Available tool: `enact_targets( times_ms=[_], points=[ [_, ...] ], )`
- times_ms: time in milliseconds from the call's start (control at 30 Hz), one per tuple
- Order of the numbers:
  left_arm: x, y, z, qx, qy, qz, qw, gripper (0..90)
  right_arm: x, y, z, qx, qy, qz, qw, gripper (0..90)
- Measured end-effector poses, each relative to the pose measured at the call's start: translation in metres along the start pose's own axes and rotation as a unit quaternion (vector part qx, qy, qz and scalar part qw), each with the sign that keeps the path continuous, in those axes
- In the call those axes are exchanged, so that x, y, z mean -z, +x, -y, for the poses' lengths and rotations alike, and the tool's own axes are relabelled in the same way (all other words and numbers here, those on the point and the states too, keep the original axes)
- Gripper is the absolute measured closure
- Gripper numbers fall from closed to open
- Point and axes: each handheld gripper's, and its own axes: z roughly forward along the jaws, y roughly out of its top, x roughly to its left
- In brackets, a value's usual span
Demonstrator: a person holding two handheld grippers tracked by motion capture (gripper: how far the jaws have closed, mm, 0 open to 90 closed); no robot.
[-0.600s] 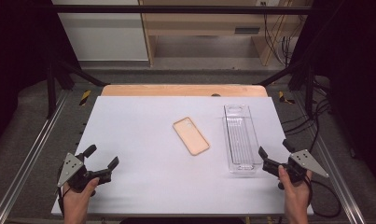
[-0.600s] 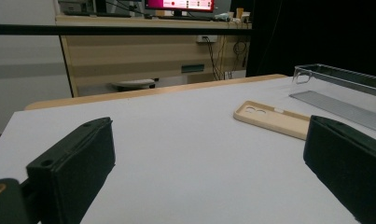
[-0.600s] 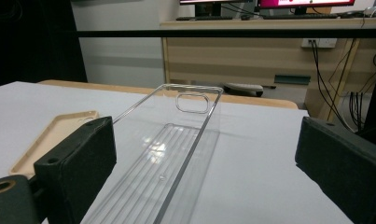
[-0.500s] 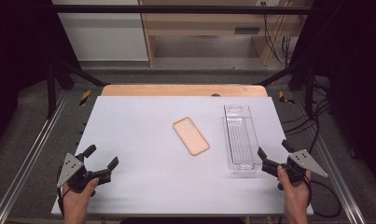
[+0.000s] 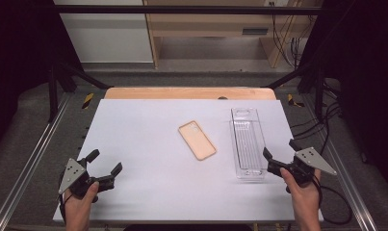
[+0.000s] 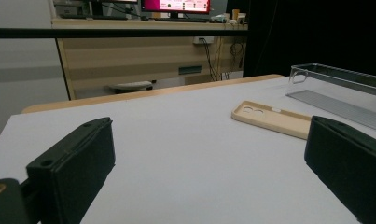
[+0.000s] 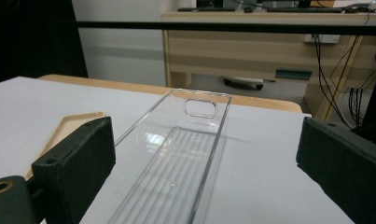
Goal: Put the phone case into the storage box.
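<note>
A tan phone case [image 5: 197, 140] lies flat near the middle of the white table [image 5: 148, 125]. Just right of it stands a long clear plastic tray [image 5: 247, 143], running front to back. My right gripper [image 5: 281, 149] is open beside the tray's near right corner and grips nothing. In the right gripper view the tray [image 7: 176, 158] stretches ahead between the wide jaws of my right gripper [image 7: 204, 149], with the case [image 7: 69, 126] at the left. My left gripper [image 5: 105, 162] is open at the table's front left, empty. The left gripper view shows the case [image 6: 272, 119] and tray [image 6: 344, 93] far ahead at the right.
A wooden strip [image 5: 189, 93] borders the table's far edge. Metal rails [image 5: 28, 168] run along both sides of the table. A cable [image 5: 336, 207] trails from the right gripper. A desk with drawers [image 5: 211, 24] stands behind the table.
My right gripper has crept a little left toward the tray's near end. The left gripper, the case and the tray are where they were.
</note>
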Motion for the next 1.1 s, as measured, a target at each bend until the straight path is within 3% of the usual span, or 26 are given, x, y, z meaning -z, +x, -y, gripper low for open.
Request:
enact_targets(
  times_ms=[133,233,267,300,400,467,500,567,867,1100],
  points=[
    [-0.002,-0.001,0.001,-0.001,0.002,0.002,1.0000,1.2,-0.005,0.011,-0.016,0.012,0.013,-0.009,0.9998,4.9],
    [-0.002,-0.002,0.000,-0.002,0.001,0.004,1.0000,1.2,-0.017,0.030,-0.038,0.018,0.037,-0.022,0.9989,5.2],
    [-0.002,-0.002,0.000,-0.005,0.001,0.005,1.0000,1.2,-0.017,0.030,-0.038,0.018,0.037,-0.022,0.9989,5.2],
    [-0.001,-0.002,0.000,-0.006,0.001,0.006,1.0000,1.3,-0.026,0.040,-0.047,0.014,0.050,-0.026,0.9983,5.4],
    [-0.001,-0.003,0.000,-0.006,0.001,0.007,1.0000,1.3,-0.036,0.049,-0.055,0.011,0.056,-0.035,0.9977,5.3],
    [-0.001,-0.002,0.000,-0.005,0.000,0.008,1.0000,1.3,-0.050,0.064,-0.064,0.012,0.067,-0.043,0.9967,5.3],
    [-0.001,-0.002,0.000,-0.005,0.000,0.008,1.0000,1.3,-0.050,0.064,-0.064,0.012,0.067,-0.043,0.9967,5.3],
    [-0.001,-0.002,0.000,-0.005,0.000,0.008,1.0000,1.3,-0.065,0.078,-0.071,0.016,0.075,-0.051,0.9957,5.5],
    [-0.002,-0.003,0.000,-0.006,0.003,0.011,0.9999,1.3,-0.102,0.103,-0.082,-0.016,0.095,-0.080,0.9921,5.8],
    [-0.003,-0.003,0.000,-0.008,0.003,0.013,0.9999,1.4,-0.125,0.112,-0.084,-0.019,0.102,-0.075,0.9918,7.2]
  ],
)
